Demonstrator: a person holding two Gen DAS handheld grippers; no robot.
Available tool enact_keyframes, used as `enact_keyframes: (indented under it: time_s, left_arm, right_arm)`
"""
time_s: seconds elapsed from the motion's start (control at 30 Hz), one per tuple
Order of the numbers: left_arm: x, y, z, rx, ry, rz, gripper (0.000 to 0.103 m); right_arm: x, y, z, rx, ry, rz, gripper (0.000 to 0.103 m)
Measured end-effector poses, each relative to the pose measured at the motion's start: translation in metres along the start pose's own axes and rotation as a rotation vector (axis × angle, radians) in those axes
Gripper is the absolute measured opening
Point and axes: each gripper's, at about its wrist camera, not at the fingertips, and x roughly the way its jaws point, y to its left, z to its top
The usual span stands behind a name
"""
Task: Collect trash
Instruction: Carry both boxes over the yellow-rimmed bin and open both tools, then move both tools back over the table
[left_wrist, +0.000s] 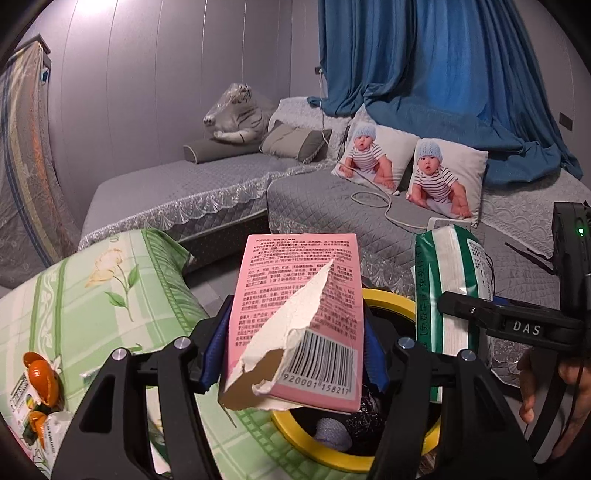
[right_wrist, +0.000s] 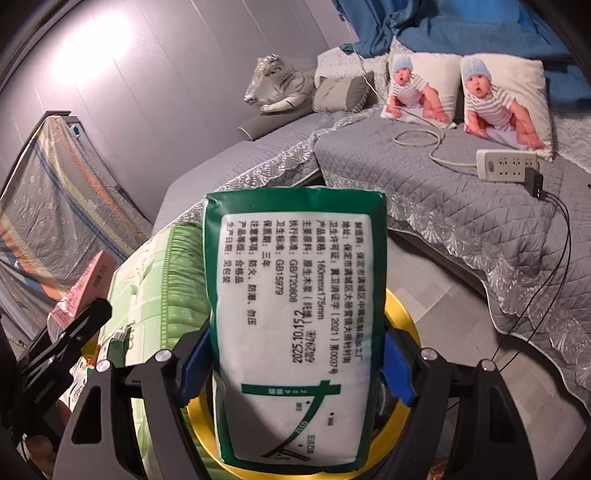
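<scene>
My left gripper (left_wrist: 295, 354) is shut on a torn pink carton (left_wrist: 299, 314) with a barcode, its blue pads pressing both sides. The carton hangs over a yellow-rimmed bin (left_wrist: 391, 301) that holds dark trash. My right gripper (right_wrist: 295, 365) is shut on a green and white tissue pack (right_wrist: 295, 325), held upright above the same yellow-rimmed bin (right_wrist: 400, 317). In the left wrist view the tissue pack (left_wrist: 448, 280) and the right gripper's black body stand to the right. In the right wrist view the pink carton (right_wrist: 85, 288) shows at the left edge.
A table with a green floral cloth (left_wrist: 92, 295) lies left of the bin, with orange peel (left_wrist: 42, 376) and wrappers on it. A grey quilted sofa (right_wrist: 424, 192) carries two baby-print pillows, a power strip (right_wrist: 506, 164) and cables. A person's hand (left_wrist: 546, 380) is at the right.
</scene>
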Motion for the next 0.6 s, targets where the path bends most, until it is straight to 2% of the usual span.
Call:
enact_keyframes:
  time_s: [0.17,0.27,0.33,0.37,0.5,0.6]
  left_arm:
    - [0.023,0.003,0.000,-0.065,0.055,-0.044,0.059]
    - [0.026,0.008,-0.002,-0.099,0.061,-0.047,0.063]
    - [0.024,0.013,-0.002,-0.114,0.045,-0.021,0.088]
    - [0.022,0.016,-0.003,-0.129,0.033,-0.010,0.092]
    - [0.012,0.029,-0.002,-0.186,0.017,-0.004,0.094]
    - [-0.002,0.039,-0.004,-0.225,-0.019,0.014,0.094]
  right_arm:
    - [0.010,-0.011,0.001,0.028,0.018,-0.008,0.075]
    - [0.009,-0.015,0.000,0.052,0.017,0.003,0.079]
    - [0.007,-0.016,0.001,0.058,0.012,-0.024,0.081]
    - [0.005,-0.017,0.001,0.066,0.006,-0.033,0.083]
    - [-0.007,-0.024,0.005,0.092,-0.037,-0.053,0.089]
    - [-0.017,-0.024,0.008,0.101,-0.057,-0.029,0.089]
